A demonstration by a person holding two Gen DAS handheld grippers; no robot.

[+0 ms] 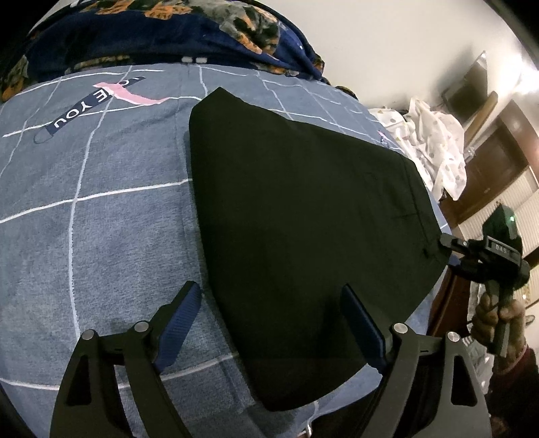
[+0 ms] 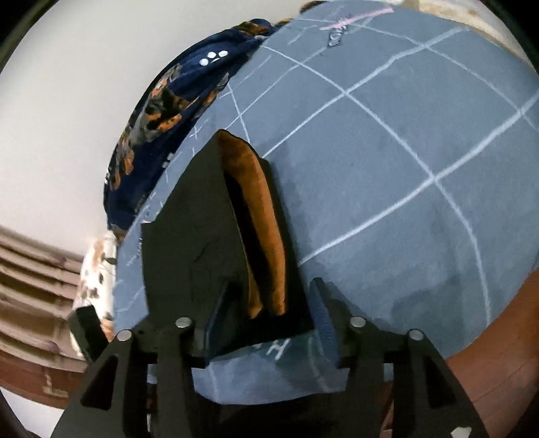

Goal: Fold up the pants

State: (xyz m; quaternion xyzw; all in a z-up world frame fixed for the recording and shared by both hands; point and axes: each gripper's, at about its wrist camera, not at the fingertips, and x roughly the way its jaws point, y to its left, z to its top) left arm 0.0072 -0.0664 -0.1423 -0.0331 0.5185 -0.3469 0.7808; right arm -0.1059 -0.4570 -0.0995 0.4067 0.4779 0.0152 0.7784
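One pair of black pants [image 1: 303, 219] lies folded on the bed [image 1: 101, 219] (rust lining showing); left gripper [image 1: 269, 303] and right gripper [image 2: 266, 303] both gape empty.

A bed [image 1: 101, 209] fills most of both views, covered in a grey-blue sheet with a white grid. A dark blue floral blanket [image 1: 175, 30] is bunched along its far edge, against a plain white wall [image 1: 387, 50]. Beside the bed lies a heap of white patterned cloth [image 1: 434, 141]. Beyond it stands dark wooden furniture [image 1: 498, 155].
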